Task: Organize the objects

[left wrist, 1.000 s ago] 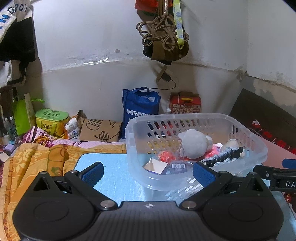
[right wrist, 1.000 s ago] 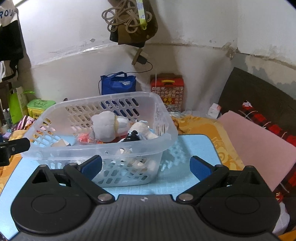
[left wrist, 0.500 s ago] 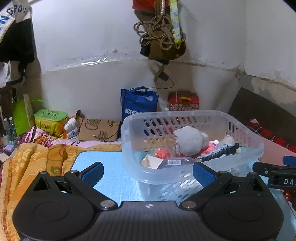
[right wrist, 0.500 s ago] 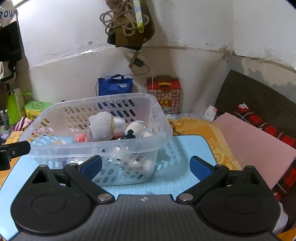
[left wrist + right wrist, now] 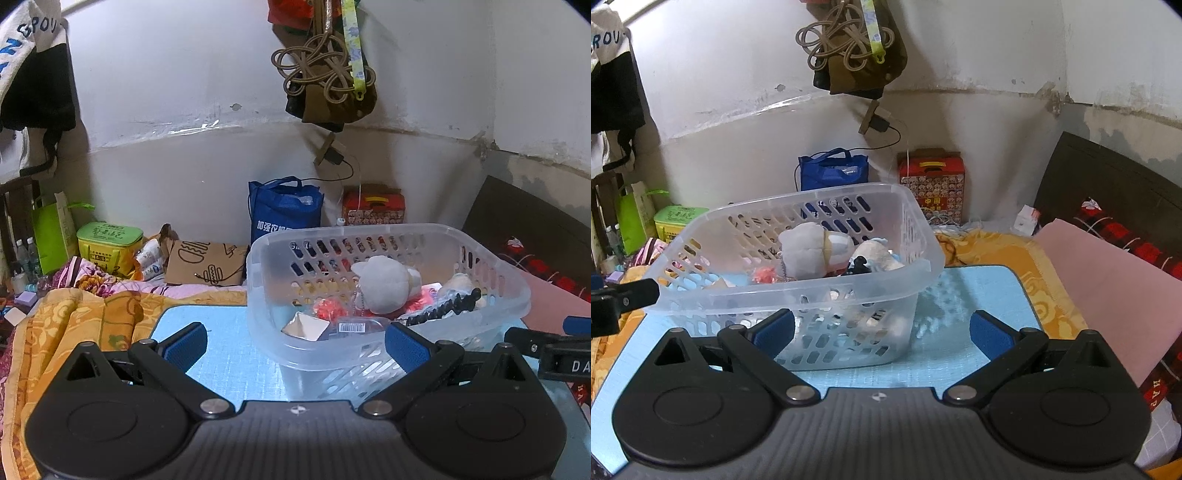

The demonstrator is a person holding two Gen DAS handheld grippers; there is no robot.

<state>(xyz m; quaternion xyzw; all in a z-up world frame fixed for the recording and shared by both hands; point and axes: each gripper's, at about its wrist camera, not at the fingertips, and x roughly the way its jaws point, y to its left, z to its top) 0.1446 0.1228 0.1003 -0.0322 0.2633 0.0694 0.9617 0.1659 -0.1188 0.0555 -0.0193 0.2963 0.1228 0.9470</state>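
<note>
One clear plastic basket (image 5: 798,291) sits on the light blue surface (image 5: 236,365), just ahead of both grippers. It is judged light, thin-walled and flexible, with a slick finish; take hold at the stiffer rolled rim. Contents: a white plush toy (image 5: 384,282), a black ridged item (image 5: 447,306), a silver packet (image 5: 304,326) and red pieces. Left gripper (image 5: 295,341) and right gripper (image 5: 882,330) stand spread wide, grasping nothing.
</note>
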